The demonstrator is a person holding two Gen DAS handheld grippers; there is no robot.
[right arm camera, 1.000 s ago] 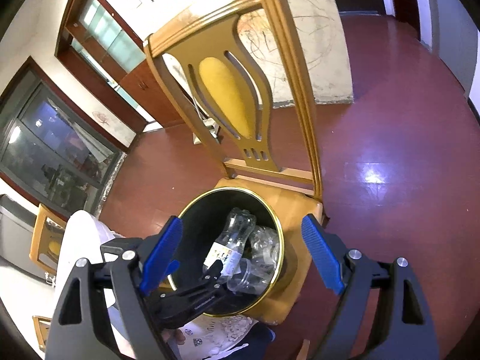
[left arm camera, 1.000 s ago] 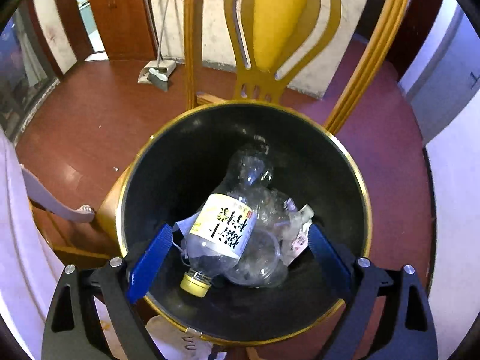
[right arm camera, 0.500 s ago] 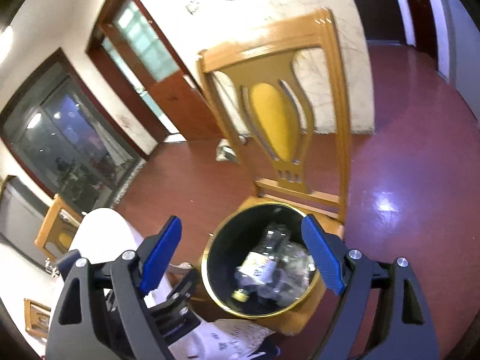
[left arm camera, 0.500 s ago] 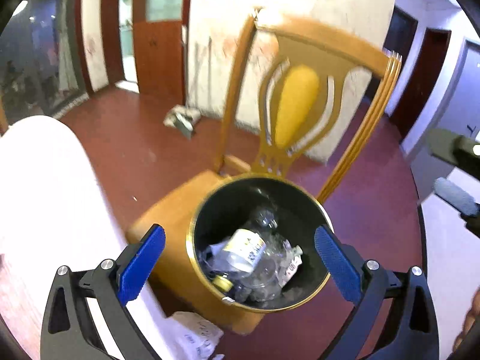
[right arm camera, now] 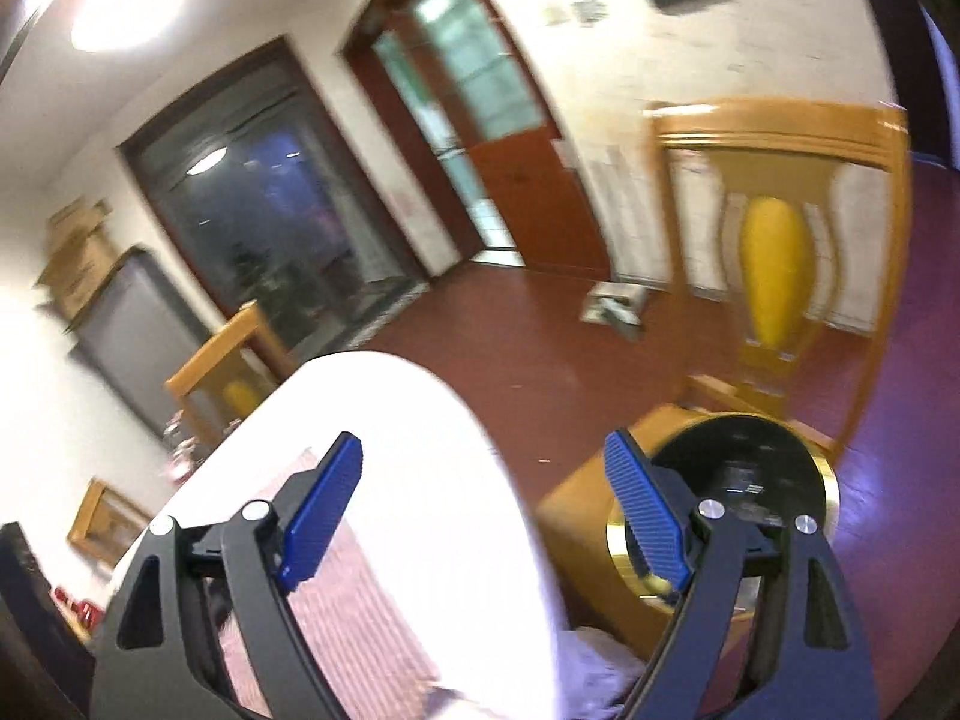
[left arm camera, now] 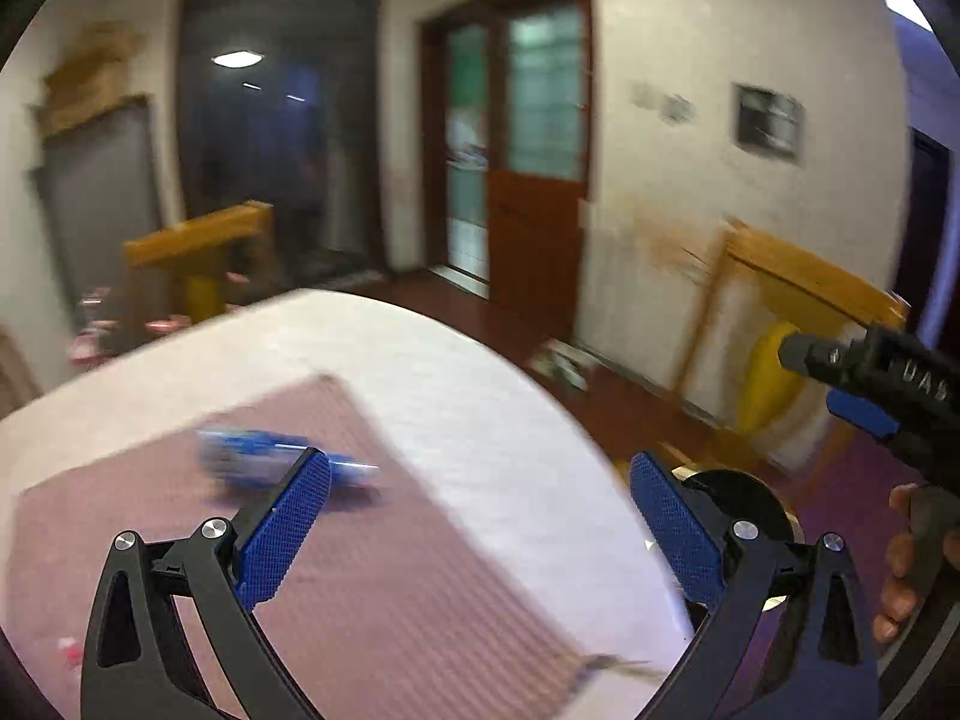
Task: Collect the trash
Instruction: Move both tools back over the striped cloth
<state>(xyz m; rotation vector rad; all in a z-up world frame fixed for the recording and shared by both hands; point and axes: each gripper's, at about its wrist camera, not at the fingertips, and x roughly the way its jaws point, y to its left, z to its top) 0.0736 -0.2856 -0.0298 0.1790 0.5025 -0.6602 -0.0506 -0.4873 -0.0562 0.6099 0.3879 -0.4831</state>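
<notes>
A blurred blue item, maybe a small bottle, lies on the pink striped mat of a white-covered table. My left gripper hangs above the mat, open wide and empty, its left fingertip just right of the blue item. The black bin with a gold rim shows behind its right finger. In the right wrist view my right gripper is open and empty above the table, and the bin stands on a chair seat. The bin's contents are not readable.
The yellow wooden chair back rises behind the bin. The right gripper and a hand enter the left wrist view at the right edge. A dustpan lies on the red floor. A second chair stands beyond the table.
Both views have swung up and left, away from the bin with its bottles, toward the table. The bin now sits at the lower right of each view. The blue item has come into sight.
</notes>
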